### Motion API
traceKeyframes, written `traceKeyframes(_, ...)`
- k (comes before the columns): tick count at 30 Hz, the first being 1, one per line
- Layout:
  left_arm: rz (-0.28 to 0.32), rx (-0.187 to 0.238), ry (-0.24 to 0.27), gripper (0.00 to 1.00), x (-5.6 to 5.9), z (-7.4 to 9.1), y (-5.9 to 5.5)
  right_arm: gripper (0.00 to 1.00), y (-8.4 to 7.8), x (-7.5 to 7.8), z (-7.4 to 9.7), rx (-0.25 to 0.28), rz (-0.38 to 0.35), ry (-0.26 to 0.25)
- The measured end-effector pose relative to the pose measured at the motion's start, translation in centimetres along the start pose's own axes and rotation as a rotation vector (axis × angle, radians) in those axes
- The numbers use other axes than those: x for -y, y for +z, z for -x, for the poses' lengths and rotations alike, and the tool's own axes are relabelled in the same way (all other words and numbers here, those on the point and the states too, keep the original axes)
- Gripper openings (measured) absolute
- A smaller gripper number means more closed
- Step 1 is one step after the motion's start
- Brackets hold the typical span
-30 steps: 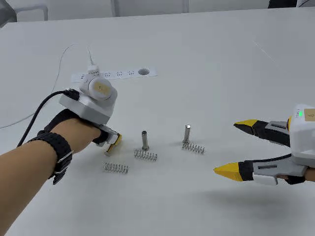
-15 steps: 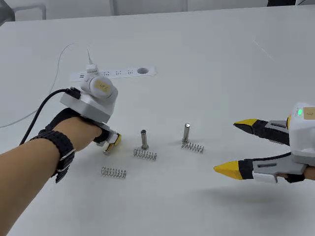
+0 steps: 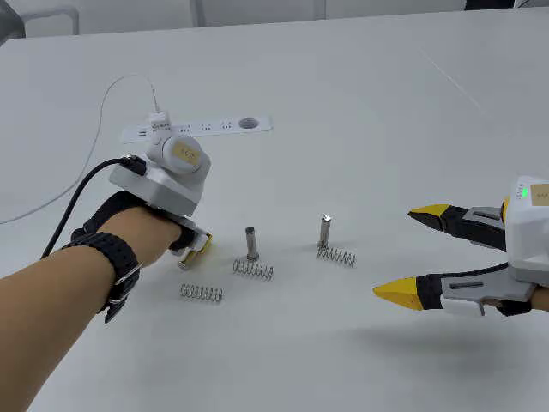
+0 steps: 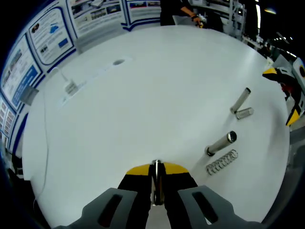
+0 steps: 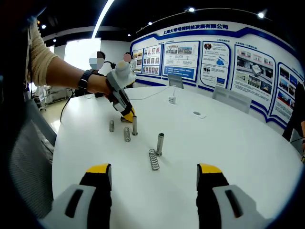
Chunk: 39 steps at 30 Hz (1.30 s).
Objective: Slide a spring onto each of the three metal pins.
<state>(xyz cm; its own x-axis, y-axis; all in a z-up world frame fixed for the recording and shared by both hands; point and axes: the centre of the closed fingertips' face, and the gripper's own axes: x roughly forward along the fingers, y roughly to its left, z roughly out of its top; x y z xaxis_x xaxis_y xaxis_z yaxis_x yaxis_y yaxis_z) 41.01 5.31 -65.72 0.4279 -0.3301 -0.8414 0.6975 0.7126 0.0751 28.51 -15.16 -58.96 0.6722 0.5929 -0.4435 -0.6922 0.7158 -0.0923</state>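
Observation:
Two metal pins stand upright on the white table, one point(image 3: 250, 243) left of the other point(image 3: 325, 232). Three springs lie flat: one point(image 3: 202, 293) at the left, one point(image 3: 254, 269) at the first pin's foot, one point(image 3: 336, 255) by the second pin. My left gripper point(image 3: 196, 249) rests its tips on the table left of the pins. It is shut on a third metal pin point(image 4: 156, 183), whose end point(image 3: 184, 264) pokes out below the jaws. My right gripper point(image 3: 412, 255) hovers open and empty, well right of the pins point(image 5: 160, 144).
A white power strip point(image 3: 202, 129) with a thin cable point(image 3: 107, 99) lies at the back left. A black cable point(image 3: 73, 197) runs from my left gripper off to the left. Bare table stretches between the pins and the right gripper.
The left hand has leaned slightly to the right while its tips stay on the same spot. The right gripper, pins and springs have not moved.

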Motion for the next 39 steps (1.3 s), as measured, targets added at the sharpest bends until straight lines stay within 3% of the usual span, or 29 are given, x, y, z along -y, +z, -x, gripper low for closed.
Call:
traceKeyframes(15,0.058,-0.005,-0.017,0.07,0.0,0.2,-0.2,0.73,-0.1,0.2,0.1,-0.003,-0.004,-0.007)
traceKeyframes(29,0.086,0.05,-0.027,0.07,-0.4,2.2,0.2,0.73,-0.2,-0.1,-0.1,-0.013,-0.002,0.0)
traceKeyframes(39,0.108,0.091,-0.025,0.07,-0.7,3.6,-0.3,0.73,-0.2,-0.3,-0.2,-0.017,-0.004,0.003)
